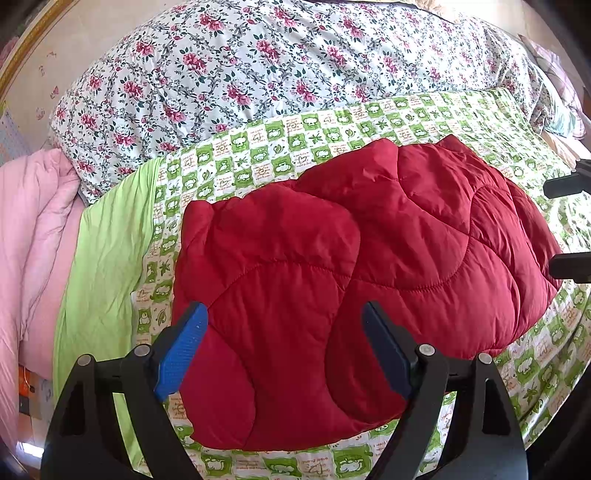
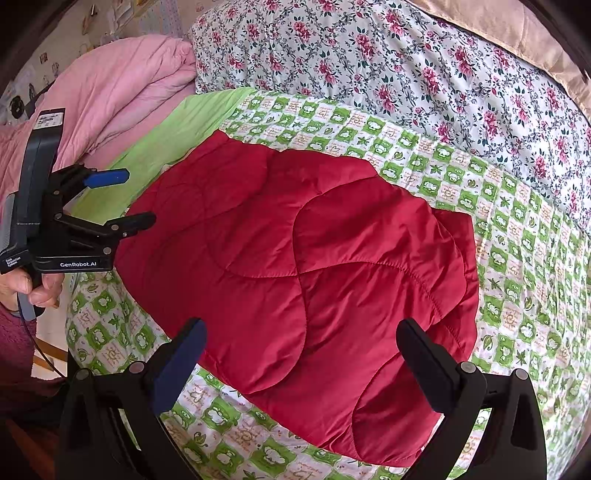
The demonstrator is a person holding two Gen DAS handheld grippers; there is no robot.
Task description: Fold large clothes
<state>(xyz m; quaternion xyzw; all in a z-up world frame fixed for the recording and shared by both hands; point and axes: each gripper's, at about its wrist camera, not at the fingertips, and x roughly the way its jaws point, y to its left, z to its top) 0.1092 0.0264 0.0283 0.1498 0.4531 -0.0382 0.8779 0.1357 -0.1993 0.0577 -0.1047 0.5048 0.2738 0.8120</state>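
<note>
A red quilted jacket [image 1: 369, 266] lies folded into a compact bundle on the green-and-white checked sheet [image 1: 332, 129]; it also shows in the right wrist view [image 2: 314, 266]. My left gripper [image 1: 284, 317] is open and empty, hovering over the jacket's near left part. My right gripper [image 2: 301, 332] is open and empty above the jacket's near edge. The left gripper also shows in the right wrist view [image 2: 138, 197], open at the jacket's left side. The right gripper's fingertips [image 1: 565, 184] show at the right edge of the left wrist view.
A floral quilt [image 1: 277, 66] is piled behind the sheet. A pink duvet [image 1: 37, 240] lies at the left, beside a plain green cloth [image 1: 107, 258]. A beige blanket [image 2: 517, 33] lies at the far back right.
</note>
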